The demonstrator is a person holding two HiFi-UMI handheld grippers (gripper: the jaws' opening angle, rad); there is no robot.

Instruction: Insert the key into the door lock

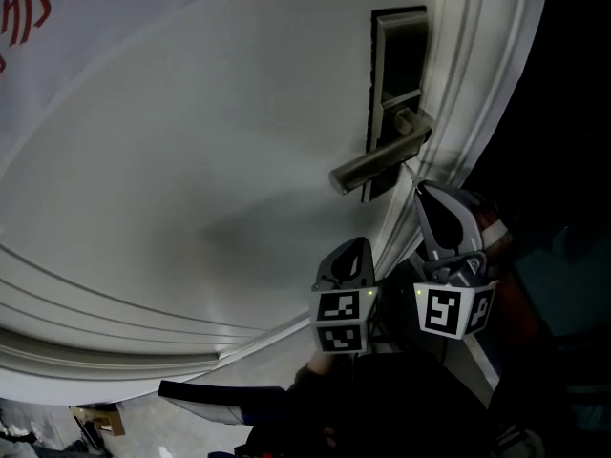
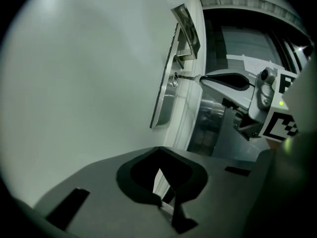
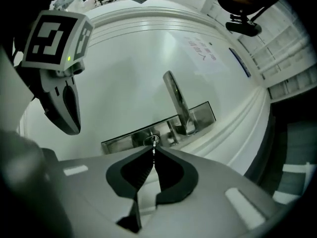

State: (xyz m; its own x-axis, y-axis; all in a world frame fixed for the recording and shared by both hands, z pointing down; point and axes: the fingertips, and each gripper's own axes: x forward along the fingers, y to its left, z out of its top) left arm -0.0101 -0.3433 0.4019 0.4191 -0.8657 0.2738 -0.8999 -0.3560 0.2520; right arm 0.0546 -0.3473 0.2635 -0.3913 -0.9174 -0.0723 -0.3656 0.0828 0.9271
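Our left gripper (image 2: 158,167) has its jaws brought together on nothing. It hangs low, with the door (image 2: 89,73) ahead of its tips and the lock plate (image 2: 166,95) up and to its right, touching neither. It has no part in this step, so we would hold it there, clear of the other tool's line.

The work lies with our right gripper (image 3: 152,157), whose jaws are clamped on the key (image 3: 154,147). The key juts straight ahead of the tips and its point sits at the keyhole (image 3: 151,141), with the lever handle (image 3: 176,98) just beyond it on the same plate. In the left gripper view the shaft runs level from those tips to the cylinder. We cannot tell how deep it has entered.

To do this well, we judge the push should run along the key's own axis, square to the plate and slow, with the blade matched to the slot's angle. Any sideways lean could bind the key or twist it in the pads.

As for pose, the right gripper stands roughly square to the door and reaches in under the handle. It sits higher and further forward than the left one, which rests beside it.
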